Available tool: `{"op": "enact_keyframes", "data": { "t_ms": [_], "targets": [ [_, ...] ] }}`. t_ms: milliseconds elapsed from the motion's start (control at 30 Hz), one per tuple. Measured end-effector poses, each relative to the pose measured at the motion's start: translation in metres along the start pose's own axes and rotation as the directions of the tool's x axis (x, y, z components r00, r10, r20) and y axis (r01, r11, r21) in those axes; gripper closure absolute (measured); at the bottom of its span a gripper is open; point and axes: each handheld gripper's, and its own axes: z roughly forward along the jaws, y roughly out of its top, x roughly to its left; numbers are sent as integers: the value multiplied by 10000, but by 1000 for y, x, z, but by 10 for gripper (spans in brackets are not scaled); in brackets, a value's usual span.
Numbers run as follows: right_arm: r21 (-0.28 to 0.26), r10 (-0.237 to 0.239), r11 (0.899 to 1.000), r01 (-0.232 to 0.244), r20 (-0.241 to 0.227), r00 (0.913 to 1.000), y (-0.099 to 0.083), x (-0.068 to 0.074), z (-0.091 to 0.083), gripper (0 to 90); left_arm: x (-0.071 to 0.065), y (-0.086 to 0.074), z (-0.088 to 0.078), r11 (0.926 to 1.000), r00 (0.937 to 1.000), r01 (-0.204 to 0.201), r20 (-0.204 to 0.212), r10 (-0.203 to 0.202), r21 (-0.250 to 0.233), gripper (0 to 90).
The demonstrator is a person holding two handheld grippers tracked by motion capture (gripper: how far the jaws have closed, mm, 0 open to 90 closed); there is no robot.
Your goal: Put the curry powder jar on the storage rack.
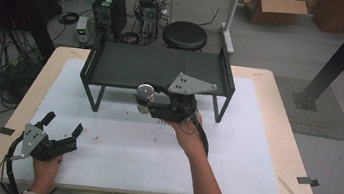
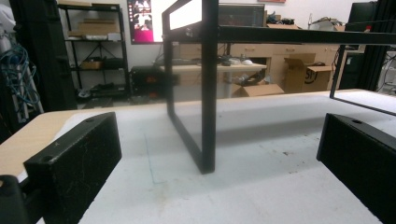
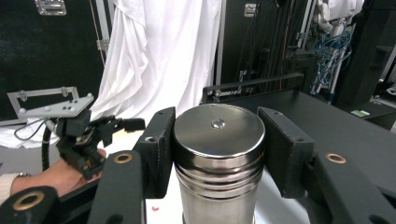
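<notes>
Steel canister [image 1: 144,93] first: high view, I see it clamped in my right gripper [image 1: 145,101], held upright above the white mat [image 1: 233,150], just in front of the black shelf rack [image 1: 158,67], near the middle of the rack's front edge. Grey plate [image 1: 190,85] on top of that gripper overlaps the rack's front rail. Right hand [image 1: 187,129] comes in from the table's near edge. My left gripper [image 1: 62,123] sits low by the near left corner of the table [image 1: 285,122], jaws spread wide, nothing between them, left hand [image 1: 45,168] behind it. Well apart from the canister.

Left gripper view: both black jaws wide apart at the bottom corners, bare white mat [image 2: 243,186] between. Rack leg frame [image 2: 205,116] stands on the mat ahead, rack top crossing above.

Right gripper view: canister [image 3: 218,158] fills the centre, flat shiny lid with a small centre dimple, ridged rings below the lid. Both pads [image 3: 159,149] press against its sides just under the lid, so closed on it. Rack shelf [image 3: 299,112] lies behind and to the right. Left gripper [image 3: 126,124] and the hand [image 3: 51,179] holding it show farther off at left; jaw state there I cannot tell.
</notes>
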Motion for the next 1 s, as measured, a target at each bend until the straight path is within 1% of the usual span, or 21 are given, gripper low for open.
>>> {"op": "enact_keyframes", "data": {
  "t_ms": [33,100,133,300,333,467,633,700,800,933,967,1000],
  "targets": [
    [-55,-2,10000,1,-25,10000,4,-3,3,484,0,0,0,10000,10000,5,0,-5,-1,2],
    [-84,1,10000,-1,-18,10000,7,-5,5,485,0,0,0,10000,10000,15,2,-15,-13,2],
    [-99,-24,9999,24,-9,10000,11,-8,8,485,0,0,0,10000,10000,19,1,-19,-12,2],
    [-147,-44,9999,44,21,10000,19,-15,15,485,0,0,0,10000,10000,30,3,-30,-11,2],
    [-165,-35,9999,36,47,10000,24,-18,19,485,0,0,0,10000,10000,28,2,-28,-8,2],
    [-139,-136,9998,138,117,9998,30,-22,24,485,0,0,0,10000,10000,26,0,-26,-10,2],
    [-183,-232,9996,235,178,9996,42,-32,36,485,0,0,0,10000,10000,14,-2,-14,6,2],
    [-180,-239,9995,242,194,9995,44,-33,39,485,0,0,0,10000,10000,10,-2,-10,13,2],
    [-253,-166,9995,173,262,9995,48,-41,46,485,0,0,0,10000,10000,17,0,-17,14,2],
    [-249,-122,9996,131,325,9994,50,-47,52,485,0,0,0,10000,10000,30,2,-30,15,2],
    [-244,-108,9996,118,394,9992,51,-50,56,485,0,0,0,10000,10000,28,2,-28,17,2],
    [-244,-108,9996,118,394,9992,51,-50,56,485,0,0,0,10000,10000,28,2,-28,23,2]
  ]
}}
